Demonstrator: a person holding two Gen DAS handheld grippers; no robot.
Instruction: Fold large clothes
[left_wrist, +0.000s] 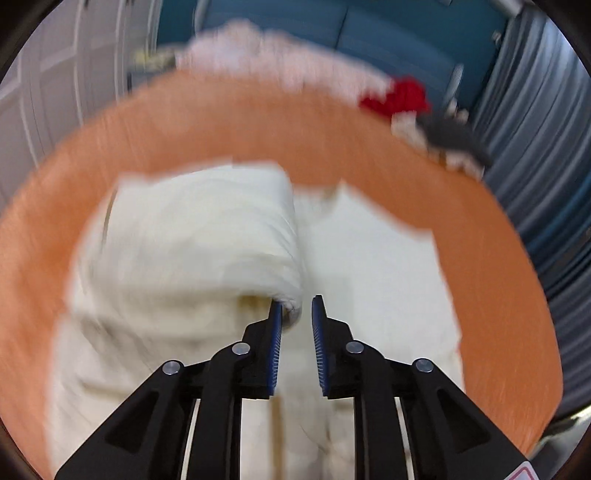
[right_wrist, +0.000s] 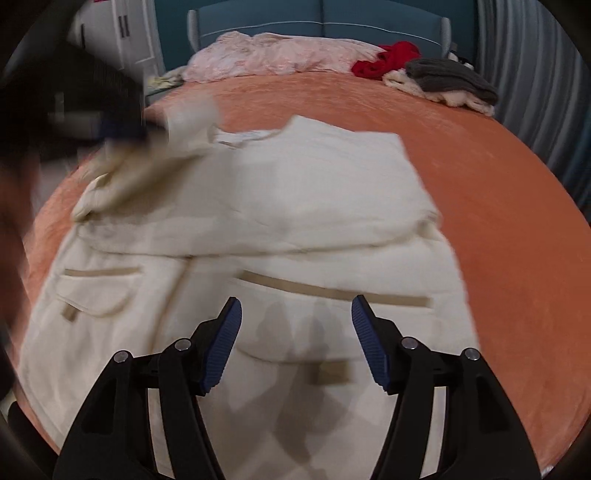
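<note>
Coat (right_wrist: 295, 206), cream and bulky, lies spread front-up on the orange bed cover (right_wrist: 498, 221), hem toward me and collar toward the far pile with the red garment (right_wrist: 388, 59). The step in hand, as I judge it, is bringing a sleeve (left_wrist: 207, 236) across the chest. In the left wrist view it lies as a thick roll over the body, its cuff end right at the tip of my left gripper (left_wrist: 297, 306). The pads there stand close together with a narrow gap, and the cuff's edge sits against one pad; I cannot tell whether any cloth is actually pinched. My right gripper (right_wrist: 295, 314) hangs with its jaws well apart above the lower pocket trim (right_wrist: 332, 291), touching nothing. To do this well I would lay the sleeve flat and straight across the chest, not bunched, so the cuff lands inside the opposite side seam and nothing overhangs. Padded fabric like this tends to spring back, so I would press the fold line at the shoulder before letting go. The right gripper could pin the body near the pocket so the whole coat does not slide on the soft cover. The left view is blurred, so the exact lie of the cuff is uncertain.
</note>
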